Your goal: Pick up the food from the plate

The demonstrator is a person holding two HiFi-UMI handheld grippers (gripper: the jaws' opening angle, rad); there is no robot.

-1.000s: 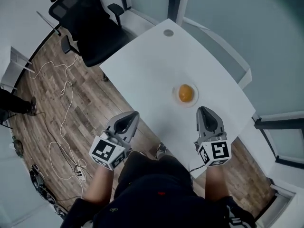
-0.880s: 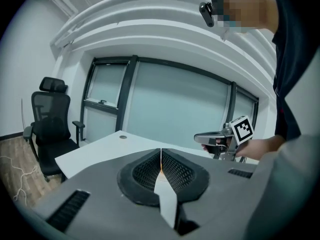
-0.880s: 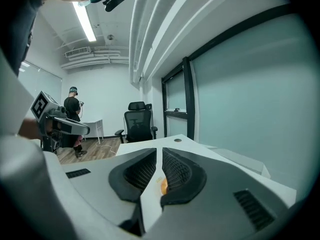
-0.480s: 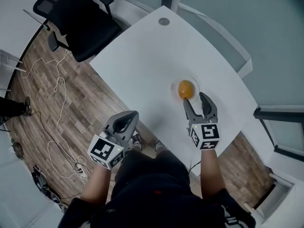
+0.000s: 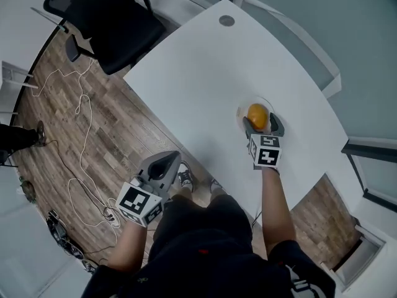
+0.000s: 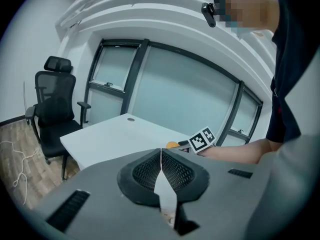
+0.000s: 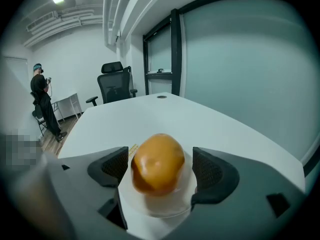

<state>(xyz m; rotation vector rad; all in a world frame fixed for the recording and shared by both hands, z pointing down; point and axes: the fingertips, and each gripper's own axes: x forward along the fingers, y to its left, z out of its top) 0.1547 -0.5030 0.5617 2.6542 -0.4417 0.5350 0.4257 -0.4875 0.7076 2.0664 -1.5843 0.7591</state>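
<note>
Close to the table [image 5: 198,67]'s near edge, toward its right corner, the food [image 5: 258,114], a round orange piece, sits in the middle of a small clear plate [image 5: 248,102]. R gripper [image 5: 261,125] straddles it w/ jaws spread wide, one pad [image 7: 116,165] each side. One pad stands clearly off the food, the other just beside it, so it's released, nothing grasped.

Change vs a sec ago: it was clenched & hanging back short of the plate. It has since dropped fwd over it, and its jaws have just been opening, w/ the food now btwn them. Meaning: approach looks done; next is prob. the squeeze, then the lift. Smooth rounded skin could slip if the pads bite too high, or the tips could nudge the plate.

L gripper [image 5: 164,163] hangs off the table over the wood floor [image 5: 93,92], clenched on nothing, well apart from the plate. Office chair [image 5: 105,17] stands by the table's far-left edge.
</note>
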